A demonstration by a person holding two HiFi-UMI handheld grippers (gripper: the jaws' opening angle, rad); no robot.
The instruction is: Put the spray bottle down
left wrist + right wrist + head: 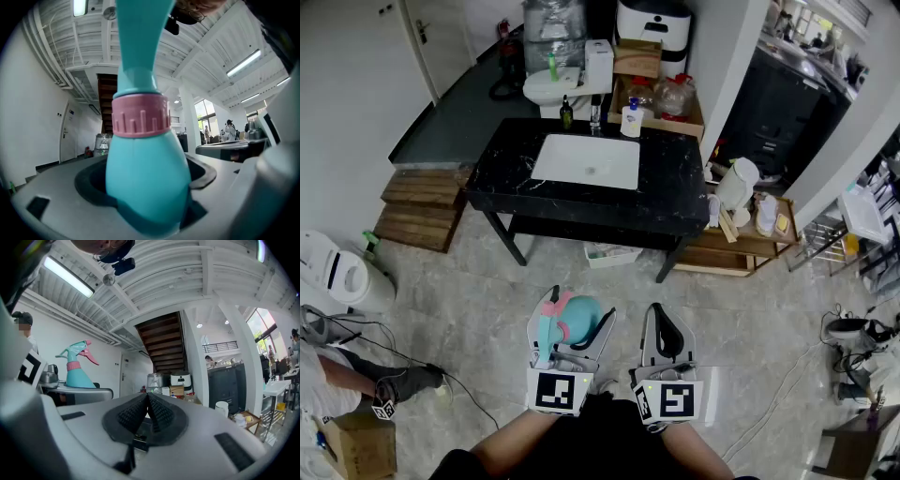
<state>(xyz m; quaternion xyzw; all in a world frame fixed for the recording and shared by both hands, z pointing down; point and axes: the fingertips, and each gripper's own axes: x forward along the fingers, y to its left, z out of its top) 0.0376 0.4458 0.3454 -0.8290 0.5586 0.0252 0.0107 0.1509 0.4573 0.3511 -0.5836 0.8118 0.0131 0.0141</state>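
Task not yet done: the spray bottle (147,187) is up in the air, near the person, clamped round its belly by the left gripper (573,317), whose jaws stand wide w/ the bottle filling the gap; what's left, I'd judge, is carrying it to a surface, prob. the vanity counter (675,192) far ahead, setting it down & letting go. Right gripper (147,405) has its jaws pressed together, empty, just right of the left one. Bottle: smooth teal plastic, bulbous body tapering to a slim neck, ridged pink collar (140,115), pink trigger (89,355); counter: glossy black veined stone w/ a white rectangular basin (586,161); gripper pads (131,416) look like ribbed black rubber set in smooth grey shells.
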